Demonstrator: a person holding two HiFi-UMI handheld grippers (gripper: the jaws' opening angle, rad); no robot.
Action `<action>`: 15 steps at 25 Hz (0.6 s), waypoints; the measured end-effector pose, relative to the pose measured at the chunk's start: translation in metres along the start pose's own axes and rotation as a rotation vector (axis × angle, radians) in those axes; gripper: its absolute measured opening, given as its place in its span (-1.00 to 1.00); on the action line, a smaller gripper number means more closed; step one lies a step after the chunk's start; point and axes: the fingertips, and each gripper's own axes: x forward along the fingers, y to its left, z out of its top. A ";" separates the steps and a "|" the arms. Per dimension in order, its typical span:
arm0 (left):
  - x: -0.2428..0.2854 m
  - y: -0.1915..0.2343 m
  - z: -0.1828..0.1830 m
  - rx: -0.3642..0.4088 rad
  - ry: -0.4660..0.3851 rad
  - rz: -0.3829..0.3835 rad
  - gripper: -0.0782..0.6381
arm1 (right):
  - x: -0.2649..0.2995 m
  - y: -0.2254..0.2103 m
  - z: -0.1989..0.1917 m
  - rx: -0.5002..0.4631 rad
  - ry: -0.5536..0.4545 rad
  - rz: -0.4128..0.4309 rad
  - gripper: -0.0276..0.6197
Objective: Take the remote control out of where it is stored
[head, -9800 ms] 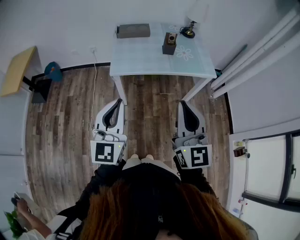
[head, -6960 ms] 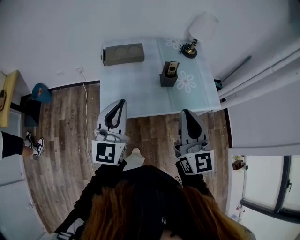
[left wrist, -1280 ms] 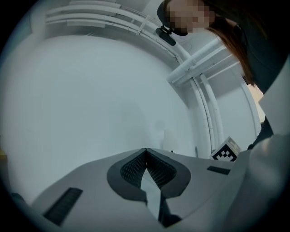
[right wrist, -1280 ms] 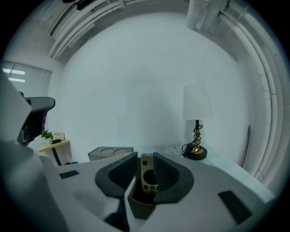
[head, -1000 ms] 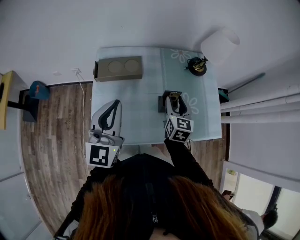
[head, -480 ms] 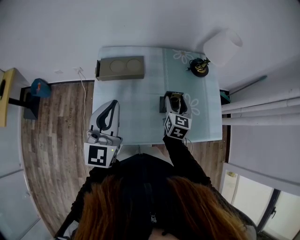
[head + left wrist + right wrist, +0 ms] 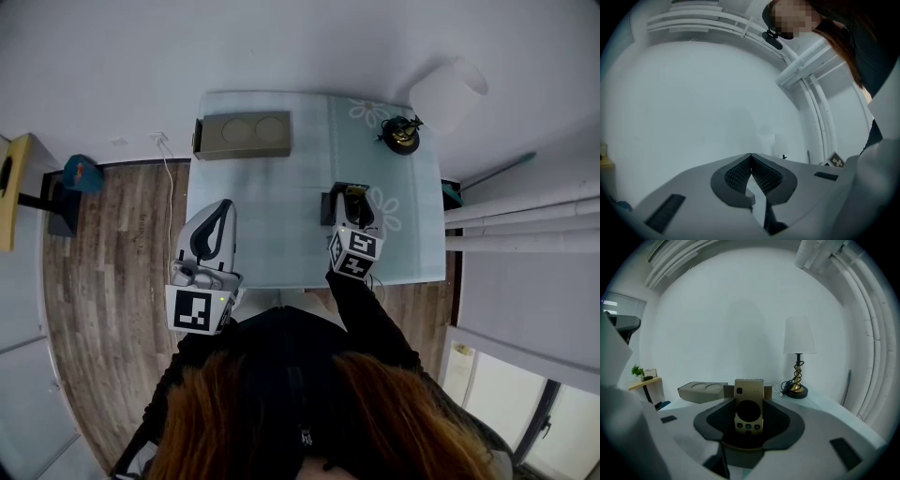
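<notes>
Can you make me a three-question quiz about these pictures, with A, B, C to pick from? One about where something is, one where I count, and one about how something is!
1. The left gripper's jaws are:
A. wide open
B. shut, with nothing in them
C. half open

2. How many round dents are in the top of the box?
A. one
B. two
C. four

3. Where is the remote?
A. on the box
B. in the left gripper
C. upright in the holder

Answers:
1 B: its jaws meet tip to tip, and only the wall shows beyond them.
2 B: two circles sit side by side on its top.
3 C: it stands in the dark holder on the table, and the right gripper's jaws are closing on it.
</notes>
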 end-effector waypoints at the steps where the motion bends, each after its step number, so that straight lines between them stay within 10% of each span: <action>1: 0.000 0.000 0.000 0.000 -0.001 0.000 -0.78 | 0.000 0.001 0.000 0.000 0.000 0.003 -0.32; 15: 0.001 -0.002 -0.002 -0.014 0.002 -0.011 -0.78 | -0.013 0.005 0.026 -0.027 -0.080 0.025 -0.33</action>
